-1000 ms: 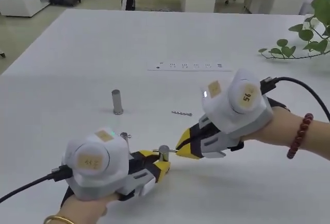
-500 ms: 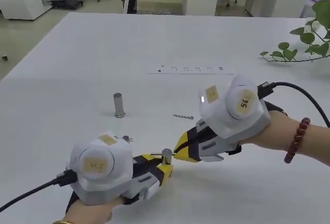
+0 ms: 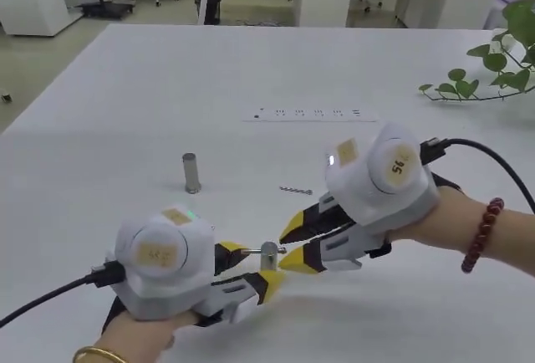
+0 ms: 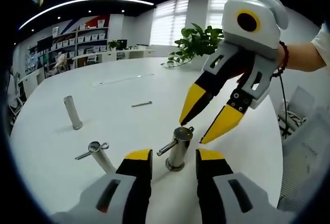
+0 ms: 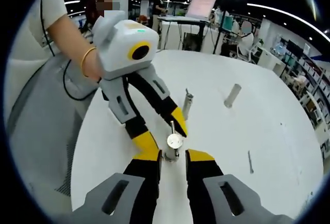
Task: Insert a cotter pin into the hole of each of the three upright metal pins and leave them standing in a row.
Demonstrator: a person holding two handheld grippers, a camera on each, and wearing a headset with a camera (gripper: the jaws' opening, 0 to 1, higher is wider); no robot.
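Right claw [image 3: 287, 247] has just sprung open, leaving the cotter pin [image 4: 164, 149] through the near pin [image 3: 269, 254]; left claw [image 3: 255, 267], released, straddles it. Bare pin [image 3: 191, 172] at ten o'clock probably comes next.

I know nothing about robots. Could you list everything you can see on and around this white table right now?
Table: one, white, under everything.
Bare metal pin: one, silver, upright, beyond the left gripper.
Middle metal pin: one, silver, upright between the grippers, a cotter pin through its top.
Third metal pin: one, silver, beside the left gripper, a second cotter pin through its top.
Loose cotter pin: one, silver, lying flat on the table.
Marked strip: one, white, mid-table.
Plant: one, green, far right.
Bead bracelet: one, dark red, right wrist.
Bangle: one, gold, left wrist.
Left gripper: one, white with yellow tips, open.
Right gripper: one, same colours, open.
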